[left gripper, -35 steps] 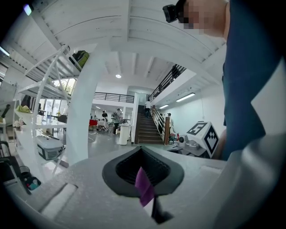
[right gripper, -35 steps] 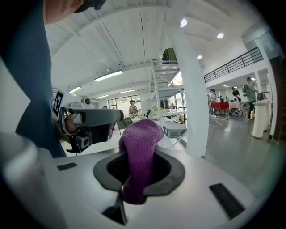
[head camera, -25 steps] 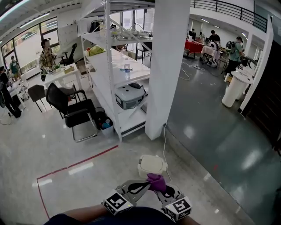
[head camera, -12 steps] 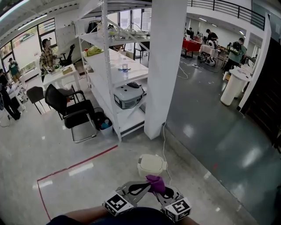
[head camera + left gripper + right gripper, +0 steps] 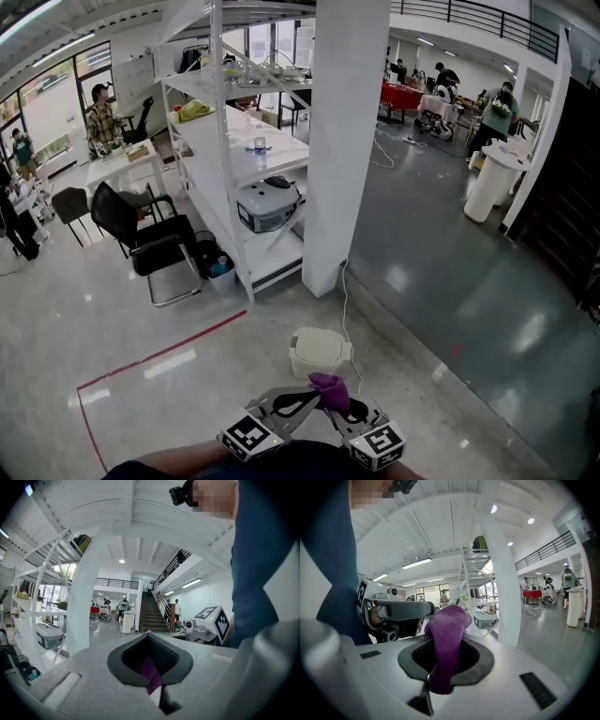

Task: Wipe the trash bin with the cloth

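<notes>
The trash bin (image 5: 319,352) is a small white lidded bin on the floor by the foot of a white pillar. Just short of it, low in the head view, hangs a purple cloth (image 5: 328,388) held between both grippers. My left gripper (image 5: 314,401) is shut on a thin purple edge of the cloth (image 5: 151,677). My right gripper (image 5: 340,406) is shut on a thick bunch of the cloth (image 5: 445,641), which bulges up out of its jaws. Neither gripper touches the bin. In both gripper views the bin is hidden.
A white pillar (image 5: 347,141) stands just behind the bin, with a cable (image 5: 345,309) running down beside it. Left of the pillar is a white shelf rack (image 5: 239,159), then a black chair (image 5: 150,248). Red tape (image 5: 159,354) marks the floor. People stand far back.
The head view has drifted a little, so the bin and pillar sit slightly further left. Both grippers keep the same hold on the cloth.
</notes>
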Available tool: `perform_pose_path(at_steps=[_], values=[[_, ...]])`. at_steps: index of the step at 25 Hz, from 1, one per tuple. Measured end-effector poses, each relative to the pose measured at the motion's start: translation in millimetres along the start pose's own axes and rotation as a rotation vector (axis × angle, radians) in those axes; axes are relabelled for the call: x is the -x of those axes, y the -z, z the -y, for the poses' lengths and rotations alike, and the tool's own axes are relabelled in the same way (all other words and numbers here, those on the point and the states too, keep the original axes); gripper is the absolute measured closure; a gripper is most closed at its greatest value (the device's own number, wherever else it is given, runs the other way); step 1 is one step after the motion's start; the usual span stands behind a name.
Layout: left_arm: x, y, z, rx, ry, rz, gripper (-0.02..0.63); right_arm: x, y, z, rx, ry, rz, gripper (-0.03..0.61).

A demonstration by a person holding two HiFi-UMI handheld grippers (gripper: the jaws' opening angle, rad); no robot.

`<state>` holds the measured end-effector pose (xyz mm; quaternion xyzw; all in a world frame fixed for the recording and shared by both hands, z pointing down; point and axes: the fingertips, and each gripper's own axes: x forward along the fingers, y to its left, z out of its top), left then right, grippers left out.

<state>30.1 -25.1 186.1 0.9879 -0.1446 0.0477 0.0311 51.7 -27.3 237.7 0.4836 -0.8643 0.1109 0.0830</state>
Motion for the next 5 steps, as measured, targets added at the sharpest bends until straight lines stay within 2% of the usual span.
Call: perform_pose_path(at_steps=[5], values=[[1.0,0.5,9.8,-0.005,0.007,0.001,0.611,7.6,5.0,-2.3,0.003,0.006,-0.002,0.499]])
